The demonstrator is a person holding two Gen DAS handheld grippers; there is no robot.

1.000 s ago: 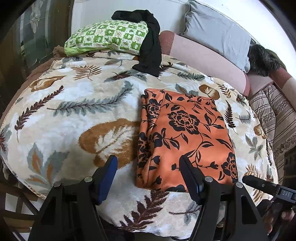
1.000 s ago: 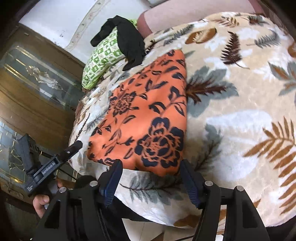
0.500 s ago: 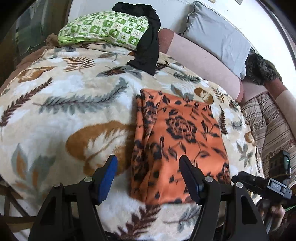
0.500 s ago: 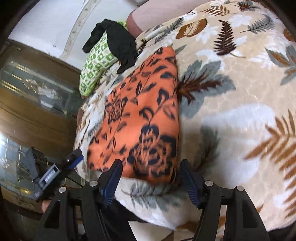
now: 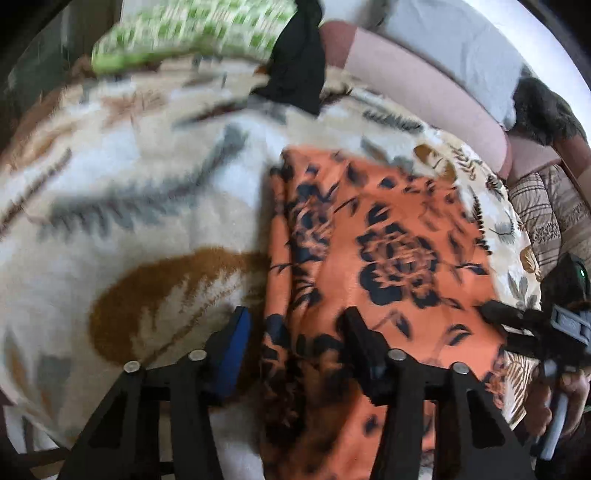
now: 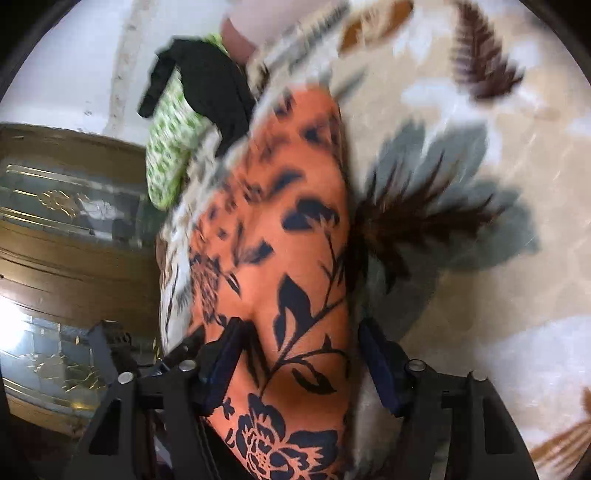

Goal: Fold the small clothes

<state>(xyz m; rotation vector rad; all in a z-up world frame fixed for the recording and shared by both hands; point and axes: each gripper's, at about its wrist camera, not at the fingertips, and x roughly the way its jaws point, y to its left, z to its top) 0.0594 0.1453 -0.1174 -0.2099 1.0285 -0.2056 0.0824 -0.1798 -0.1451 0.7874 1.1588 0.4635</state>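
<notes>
An orange garment with black flowers [image 5: 384, 251] lies folded flat on the leaf-patterned blanket [image 5: 129, 206]. My left gripper [image 5: 295, 332] is open, its fingers straddling the garment's near left edge. My right gripper [image 6: 301, 350] is open over the garment's [image 6: 288, 258] near right edge, with the cloth between its fingers. The right gripper also shows at the right edge of the left wrist view [image 5: 546, 325]. Both views are blurred by motion.
A green patterned pillow [image 5: 192, 29] with a black garment [image 5: 299, 62] draped over it lies at the far end. Pink and grey cushions [image 5: 417, 81] line the back. A wooden cabinet with glass [image 6: 66, 229] stands beside the bed.
Both grippers have moved forward and down onto the near edge of the orange garment, which now lies between each pair of fingers. Both stay open.
</notes>
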